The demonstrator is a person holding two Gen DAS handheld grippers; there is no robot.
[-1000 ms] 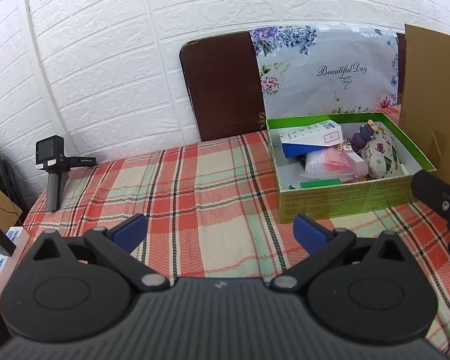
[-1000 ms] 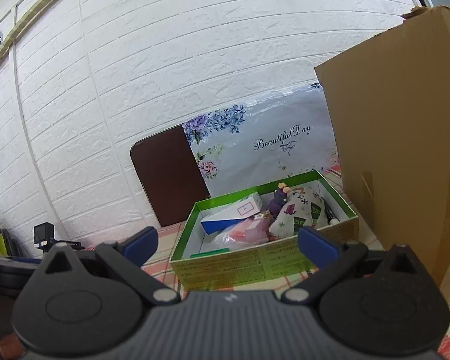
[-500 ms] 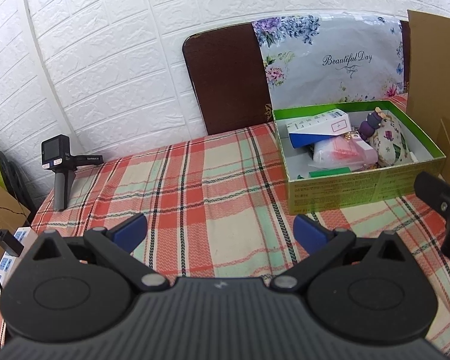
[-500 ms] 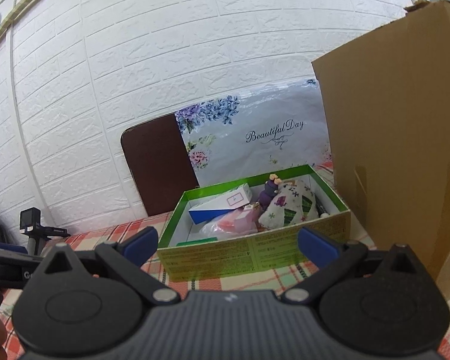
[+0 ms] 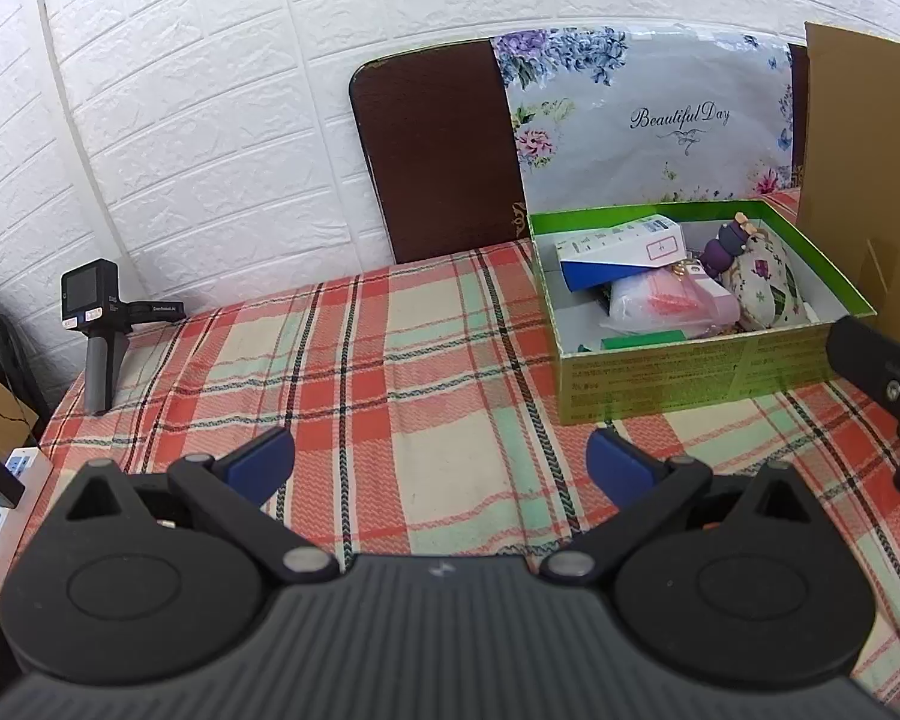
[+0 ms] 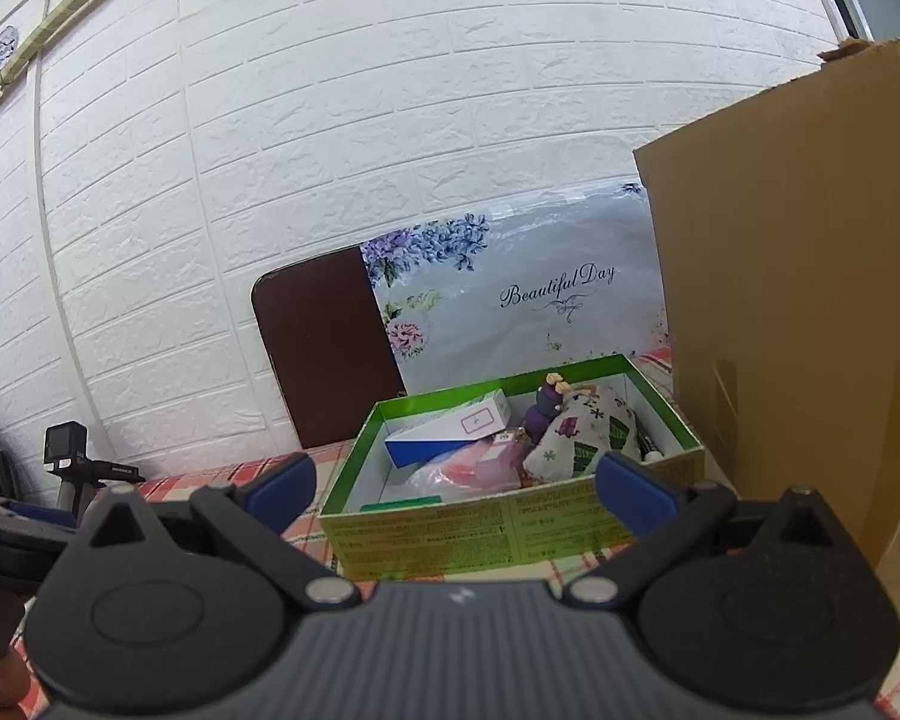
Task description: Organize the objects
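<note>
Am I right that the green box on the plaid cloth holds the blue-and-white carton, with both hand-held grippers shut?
Not quite. Both wrist views show the left hand-held gripper and right hand-held gripper open and empty. The green box does hold the blue-and-white carton.

Two wrist fisheyes, both facing the white brick wall across a plaid-covered table.

The left wrist view sits higher, looking down over the tablecloth (image 5: 390, 372), with the green box (image 5: 690, 372) off to its right at middle distance. The right wrist view rides low and close to that box (image 6: 510, 531), tilted up toward the wall, a cardboard carton (image 6: 810, 300) filling its right side. Both share the box, the floral board (image 5: 648, 114) and a handheld camera (image 5: 90, 300) at far left.
</note>
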